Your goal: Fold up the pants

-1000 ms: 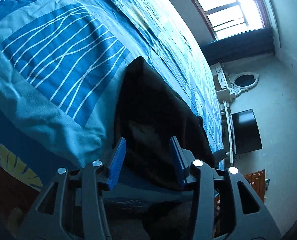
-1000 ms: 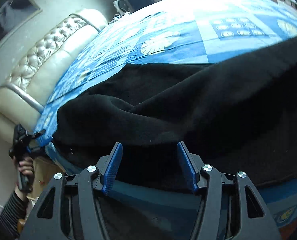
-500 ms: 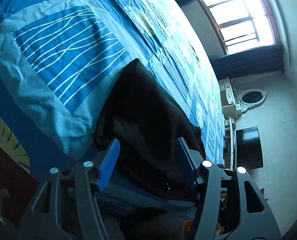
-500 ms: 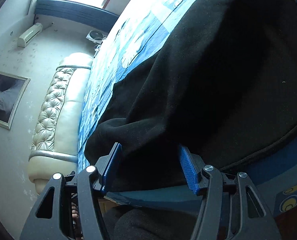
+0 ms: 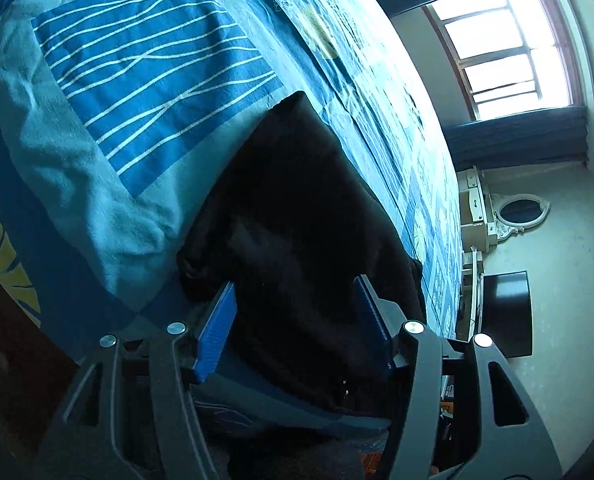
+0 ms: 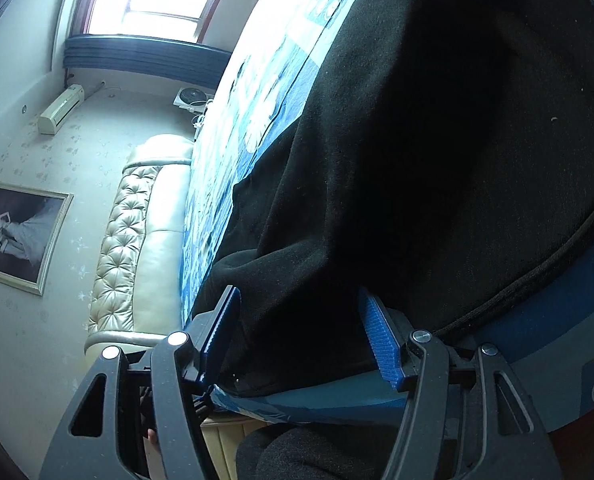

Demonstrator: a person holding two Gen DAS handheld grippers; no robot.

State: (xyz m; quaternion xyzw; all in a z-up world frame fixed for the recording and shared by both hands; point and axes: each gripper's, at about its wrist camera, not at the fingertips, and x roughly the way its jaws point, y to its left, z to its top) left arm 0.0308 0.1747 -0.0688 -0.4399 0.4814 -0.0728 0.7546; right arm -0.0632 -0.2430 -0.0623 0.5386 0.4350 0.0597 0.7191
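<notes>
Across the near edge of the bed (image 5: 109, 168) lay the pants (image 5: 297, 216), a black, matte, fleecy garment bunched into soft folds on the blue patterned bedspread (image 5: 145, 52). Seen from the left wrist, their long axis ran from the gripper away up the bed, narrowing to a blunt corner that pointed toward the far side. From the right wrist, the pants (image 6: 437, 140) filled most of the picture, and a corded seam curved along their lower right edge where they hung over the bedside.

The left gripper (image 5: 297, 320) had its blue jaws spread, with black cloth lying between them; the pads did not visibly press on it. The right gripper (image 6: 301, 336) had its jaws spread and opening, a thick fold of the pants between them, again without a clear pinch.

Only the left view showed the white-lined blue panel of the bedspread, the window (image 5: 509, 44), an oval mirror (image 5: 521, 212) and a dark screen (image 5: 509, 312). Only the right view showed the tufted cream headboard (image 6: 137, 240), a framed picture (image 6: 17, 236) and a wall air conditioner (image 6: 61, 108).
</notes>
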